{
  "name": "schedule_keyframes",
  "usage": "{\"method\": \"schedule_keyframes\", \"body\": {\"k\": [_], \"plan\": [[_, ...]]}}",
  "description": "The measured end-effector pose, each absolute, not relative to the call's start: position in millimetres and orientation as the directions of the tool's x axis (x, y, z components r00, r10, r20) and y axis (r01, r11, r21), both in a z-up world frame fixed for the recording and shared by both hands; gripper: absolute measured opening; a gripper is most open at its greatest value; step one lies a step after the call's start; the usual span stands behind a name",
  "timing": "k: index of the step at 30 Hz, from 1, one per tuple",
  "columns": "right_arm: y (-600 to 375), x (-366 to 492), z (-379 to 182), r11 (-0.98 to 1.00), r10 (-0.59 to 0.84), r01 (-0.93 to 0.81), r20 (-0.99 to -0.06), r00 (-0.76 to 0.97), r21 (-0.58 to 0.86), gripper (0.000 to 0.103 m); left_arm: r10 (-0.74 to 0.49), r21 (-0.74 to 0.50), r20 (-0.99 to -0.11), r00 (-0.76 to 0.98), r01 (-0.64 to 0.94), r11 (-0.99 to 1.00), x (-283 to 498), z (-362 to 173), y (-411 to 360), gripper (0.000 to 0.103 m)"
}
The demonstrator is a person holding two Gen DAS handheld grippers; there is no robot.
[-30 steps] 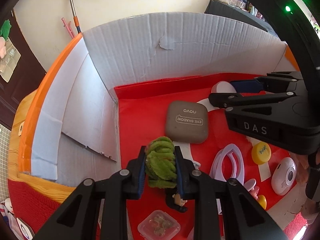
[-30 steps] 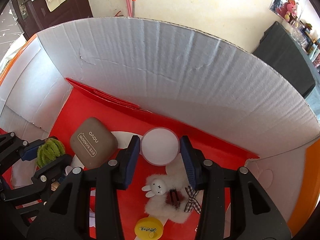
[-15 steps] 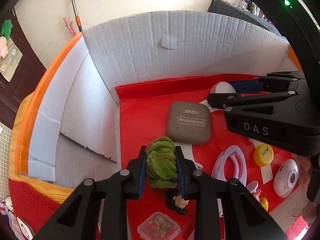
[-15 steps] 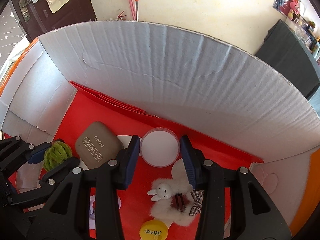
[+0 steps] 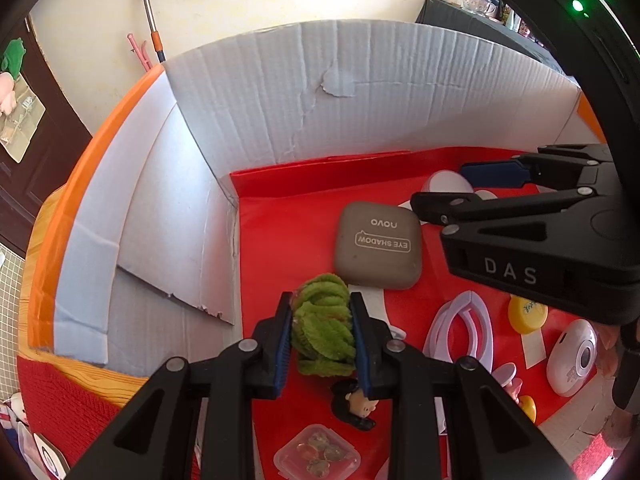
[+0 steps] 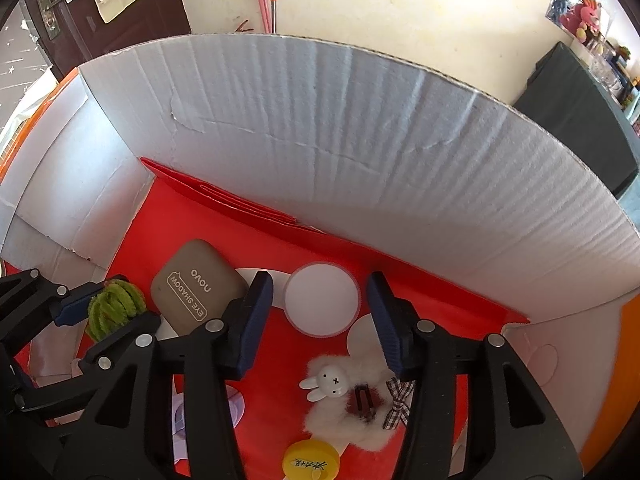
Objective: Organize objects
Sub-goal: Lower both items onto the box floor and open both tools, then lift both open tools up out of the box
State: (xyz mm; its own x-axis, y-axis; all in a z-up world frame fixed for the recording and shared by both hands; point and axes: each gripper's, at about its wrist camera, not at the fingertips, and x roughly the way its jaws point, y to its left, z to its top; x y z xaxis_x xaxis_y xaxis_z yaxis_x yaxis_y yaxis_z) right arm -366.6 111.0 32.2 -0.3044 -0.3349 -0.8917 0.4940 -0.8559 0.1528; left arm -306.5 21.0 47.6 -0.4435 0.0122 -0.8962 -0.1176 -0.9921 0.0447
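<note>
A cream-walled room with a dark door frames a large cardboard box (image 6: 360,128), its white corrugated walls rising around a red floor lining (image 5: 288,232) strewn with small items. A taupe eye-shadow case (image 5: 378,246) lies near the middle of the lining, beside a white round jar (image 6: 322,298) close to the back wall. The right gripper (image 6: 320,320) stands over that jar with its jaws opening, the blue pads on either side of it and clear of its rim. The left gripper (image 5: 322,336) is pinched on a green fuzzy hair tie (image 5: 324,330), held above the lining in front of the eye-shadow case. A fluffy white rabbit clip (image 6: 340,392) lies nearer the camera, then a yellow cap (image 6: 310,462).
</note>
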Motion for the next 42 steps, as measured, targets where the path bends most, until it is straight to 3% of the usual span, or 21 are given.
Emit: {"method": "schedule_keyframes", "body": {"k": [7, 10, 23, 29, 40, 42], "plan": [[121.0, -362.9, 36.0, -0.860, -0.333, 0.488, -0.891, -0.309, 0.153, 0.049, 0.004, 0.055, -0.893, -0.451, -0.117, -0.992, -302.4, 50.7, 22.4, 0.029], [124.8, -360.4, 38.5, -0.860, -0.335, 0.488, -0.889, -0.313, 0.152, 0.054, 0.012, 0.046, -0.891, -0.455, -0.116, -0.992, -300.0, 52.7, 20.8, 0.030], [142.3, -346.9, 54.4, -0.860, -0.344, 0.487, -0.878, -0.334, 0.151, 0.054, 0.020, 0.042, -0.881, -0.474, -0.119, -0.992, -293.0, 63.6, 21.0, 0.036], [155.5, -338.2, 64.5, -0.865, -0.349, 0.477, -0.869, -0.350, 0.155, 0.054, 0.016, 0.049, -0.858, -0.513, -0.113, -0.992, -287.6, 72.2, 11.8, 0.051], [198.0, -307.1, 87.3, -0.882, -0.361, 0.449, -0.816, -0.452, 0.142, 0.061, 0.086, -0.014, -0.818, -0.569, -0.129, -0.991, -261.5, 95.5, 15.0, 0.058], [165.4, -313.5, 92.3, -0.884, -0.370, 0.444, -0.799, -0.474, 0.146, 0.062, 0.091, -0.016, -0.805, -0.586, -0.132, -0.991, -238.8, 103.4, 21.8, 0.060]]}}
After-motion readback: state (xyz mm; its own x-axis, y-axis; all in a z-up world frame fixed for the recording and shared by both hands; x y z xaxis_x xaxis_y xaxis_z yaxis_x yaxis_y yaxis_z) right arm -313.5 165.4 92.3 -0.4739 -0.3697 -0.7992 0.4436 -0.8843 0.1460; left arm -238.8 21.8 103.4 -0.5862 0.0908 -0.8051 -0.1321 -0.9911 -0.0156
